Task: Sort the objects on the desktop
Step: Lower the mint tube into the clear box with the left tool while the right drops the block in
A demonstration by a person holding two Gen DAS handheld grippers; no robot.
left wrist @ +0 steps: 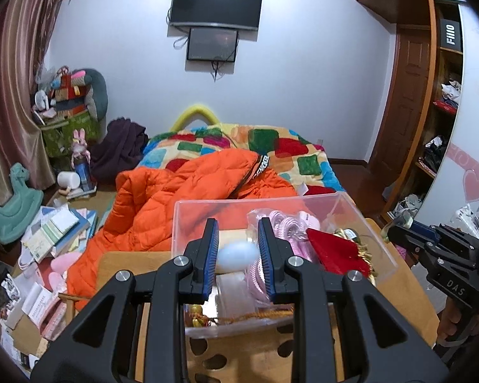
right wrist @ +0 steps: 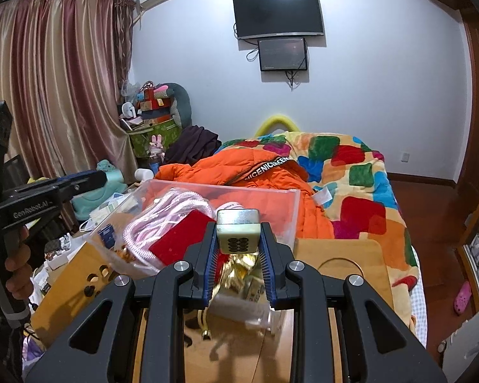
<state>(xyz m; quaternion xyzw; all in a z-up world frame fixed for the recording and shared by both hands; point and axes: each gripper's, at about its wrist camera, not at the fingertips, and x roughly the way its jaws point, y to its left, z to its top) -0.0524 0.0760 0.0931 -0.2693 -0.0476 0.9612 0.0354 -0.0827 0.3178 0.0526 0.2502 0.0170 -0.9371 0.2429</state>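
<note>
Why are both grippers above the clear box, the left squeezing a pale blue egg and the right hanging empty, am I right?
Not quite: the right gripper isn't empty. The right wrist view shows it clamping a mahjong tile. The left gripper does squeeze the pale blue egg above the clear box.

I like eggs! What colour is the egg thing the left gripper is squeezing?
Pale blue, almost white. The egg shows best in the left wrist view, between the left gripper fingers.

Black tongs [left wrist: 236, 249] with blue ribbed pads [left wrist: 211, 249], silver screws, white lettering.

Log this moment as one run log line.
left tongs: shut on pale blue egg-shaped object | right tongs: shut on cream mahjong tile | both over clear plastic bin
</note>
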